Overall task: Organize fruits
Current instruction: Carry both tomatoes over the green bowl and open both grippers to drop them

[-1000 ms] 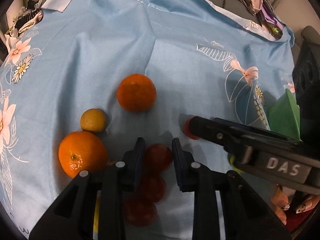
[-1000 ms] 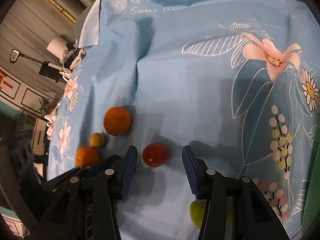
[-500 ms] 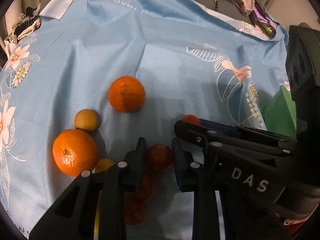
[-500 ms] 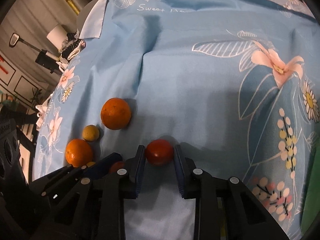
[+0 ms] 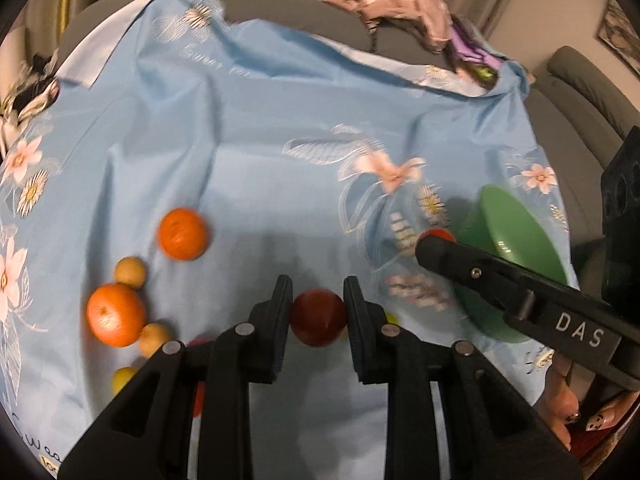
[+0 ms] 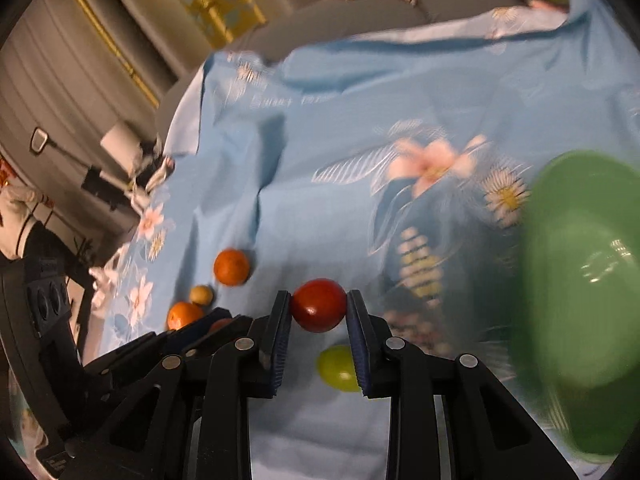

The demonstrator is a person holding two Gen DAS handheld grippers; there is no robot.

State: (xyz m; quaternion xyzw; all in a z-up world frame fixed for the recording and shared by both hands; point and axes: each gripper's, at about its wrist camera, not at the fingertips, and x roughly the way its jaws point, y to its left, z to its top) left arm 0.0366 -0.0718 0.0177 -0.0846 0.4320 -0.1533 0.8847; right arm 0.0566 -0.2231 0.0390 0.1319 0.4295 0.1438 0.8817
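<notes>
My left gripper (image 5: 318, 304) is shut on a dark red tomato (image 5: 318, 317), held above the blue floral cloth (image 5: 260, 128). My right gripper (image 6: 319, 308) is shut on a bright red tomato (image 6: 319, 305), lifted left of the green bowl (image 6: 580, 304). In the left wrist view the right gripper's tomato (image 5: 436, 235) shows beside the bowl (image 5: 516, 236). Two oranges (image 5: 183, 233) (image 5: 116, 315) and small yellow-brown fruits (image 5: 129, 271) lie at the left. A green-yellow fruit (image 6: 338, 368) lies below my right gripper.
A grey sofa with crumpled clothes (image 5: 400, 4) runs behind the cloth. More red and yellow fruit (image 5: 124, 378) lies partly hidden under my left gripper. A hand with painted nails (image 5: 576, 432) shows at the lower right.
Both grippers have lifted with their tomatoes and swung right. The right gripper closed on its tomato during the sequence. The green bowl has come into fuller view.
</notes>
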